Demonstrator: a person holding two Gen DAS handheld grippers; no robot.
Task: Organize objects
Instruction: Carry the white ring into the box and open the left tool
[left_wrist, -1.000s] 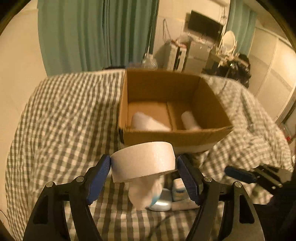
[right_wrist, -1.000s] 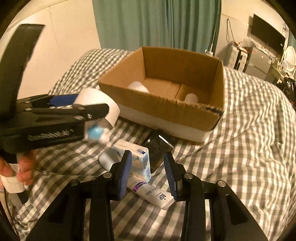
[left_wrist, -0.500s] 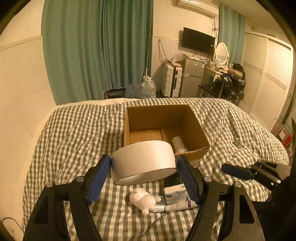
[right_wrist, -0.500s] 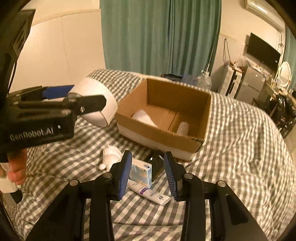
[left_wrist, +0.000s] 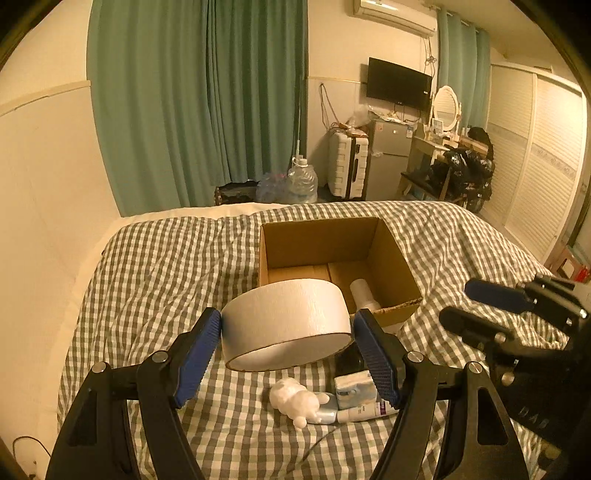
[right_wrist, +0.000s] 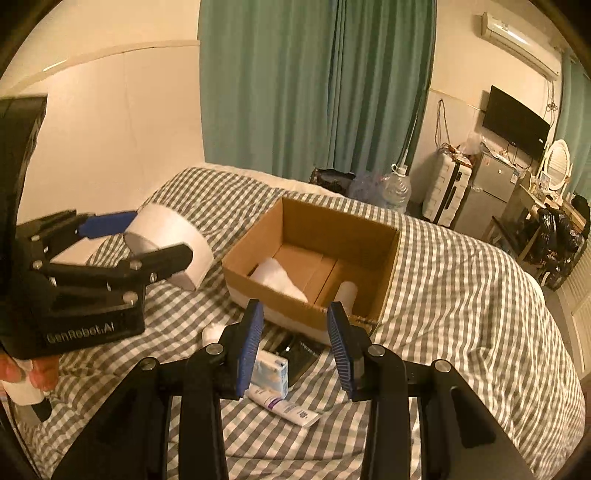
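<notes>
The cardboard box stood open on the checked bedspread, well in from the bed's edges, and served as the landmark. Inside it, against the near-left wall, lay a crumpled white wad; to its right a small white cylinder rested by the near wall. The rest of the box floor was bare cardboard.

Left of the box and above the bedspread, the left gripper was clamped on a wide white tape roll, one blue pad on each side of it. Just before the box's near wall lay a white figurine, a pale-blue packet, a dark flat object and a white tube, crowded together. The right gripper hovered over that cluster, its jaws apart with nothing between them.

Open bedspread stretched left and right of the box, clear for moving.

The figurine was mostly hidden behind a gripper finger in the right wrist view. The dark object's nature could not be made out. A hand at the frame's left edge was cut off.
</notes>
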